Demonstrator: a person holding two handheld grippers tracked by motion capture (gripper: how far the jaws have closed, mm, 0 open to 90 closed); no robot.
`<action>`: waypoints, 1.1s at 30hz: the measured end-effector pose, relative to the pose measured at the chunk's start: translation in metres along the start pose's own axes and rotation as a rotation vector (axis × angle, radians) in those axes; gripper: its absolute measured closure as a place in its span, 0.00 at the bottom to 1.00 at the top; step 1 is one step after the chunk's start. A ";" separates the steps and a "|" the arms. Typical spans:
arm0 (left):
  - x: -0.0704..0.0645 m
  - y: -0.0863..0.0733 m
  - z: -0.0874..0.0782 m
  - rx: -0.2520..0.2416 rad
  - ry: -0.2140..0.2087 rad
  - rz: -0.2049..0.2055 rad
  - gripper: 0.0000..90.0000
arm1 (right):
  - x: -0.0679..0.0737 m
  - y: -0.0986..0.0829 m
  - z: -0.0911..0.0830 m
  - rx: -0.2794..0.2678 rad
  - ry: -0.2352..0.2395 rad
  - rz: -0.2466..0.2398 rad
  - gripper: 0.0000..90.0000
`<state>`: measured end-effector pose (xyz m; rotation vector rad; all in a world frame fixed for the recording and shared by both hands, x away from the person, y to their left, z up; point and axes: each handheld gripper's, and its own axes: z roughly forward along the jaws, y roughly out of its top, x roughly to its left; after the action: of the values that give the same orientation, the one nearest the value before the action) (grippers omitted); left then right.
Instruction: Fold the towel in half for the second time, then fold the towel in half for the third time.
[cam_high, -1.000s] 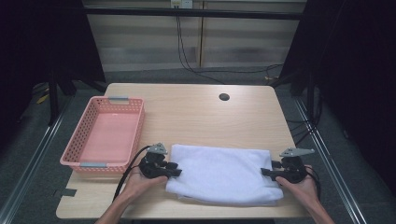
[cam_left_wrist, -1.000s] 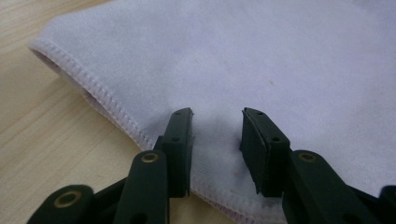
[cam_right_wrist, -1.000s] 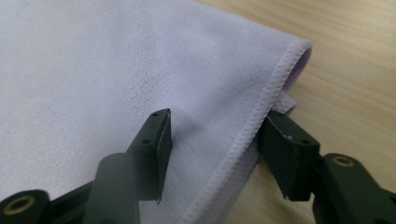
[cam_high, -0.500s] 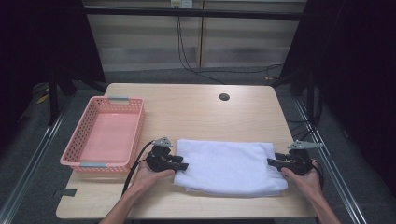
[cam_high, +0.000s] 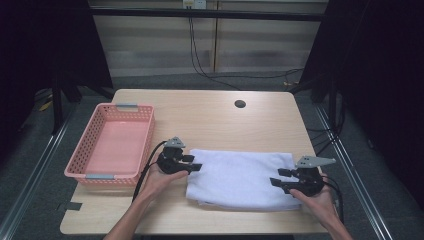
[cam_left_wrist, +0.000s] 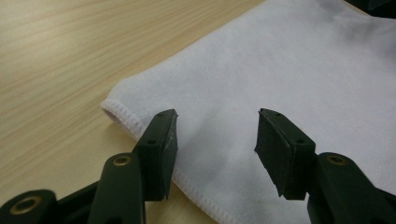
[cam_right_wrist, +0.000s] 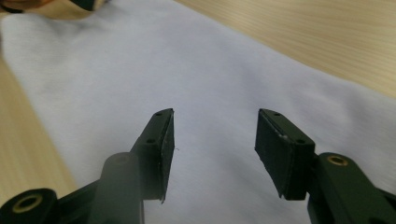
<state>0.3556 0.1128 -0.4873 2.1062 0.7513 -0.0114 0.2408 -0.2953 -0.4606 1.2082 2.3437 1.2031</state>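
Observation:
A folded white towel (cam_high: 240, 177) lies flat on the wooden table (cam_high: 210, 120), near its front edge. My left gripper (cam_high: 196, 166) is at the towel's left end, jaws open and pointing right over the hemmed edge. In the left gripper view the towel (cam_left_wrist: 289, 79) lies under the spread jaws of that gripper (cam_left_wrist: 217, 140), with nothing held. My right gripper (cam_high: 278, 180) is at the towel's right end, jaws open and pointing left. The right gripper view has the towel (cam_right_wrist: 187, 79) spread beneath this gripper (cam_right_wrist: 215, 140), nothing between its pads.
An empty pink plastic basket (cam_high: 90, 152) stands on the left part of the table, close to my left hand. A small round hole (cam_high: 240, 104) sits in the tabletop at the back. Dark floor and cables surround the table.
The towel has been laid down flatter and a little farther back. Both grippers have let go of it and now stand open at its two ends.

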 end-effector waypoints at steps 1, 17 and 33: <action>0.000 0.000 0.000 -0.004 -0.003 0.000 0.55 | 0.005 0.002 0.002 0.000 0.012 -0.009 0.53; -0.003 -0.006 0.008 0.049 -0.001 0.021 0.57 | 0.089 0.028 0.065 0.061 0.242 -0.161 0.43; -0.009 -0.006 -0.007 -0.003 0.015 -0.004 0.57 | 0.145 0.043 0.125 0.141 0.387 -0.238 0.40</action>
<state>0.3429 0.1159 -0.4852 2.1035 0.7641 0.0031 0.2409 -0.1005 -0.4851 0.7526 2.7967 1.2996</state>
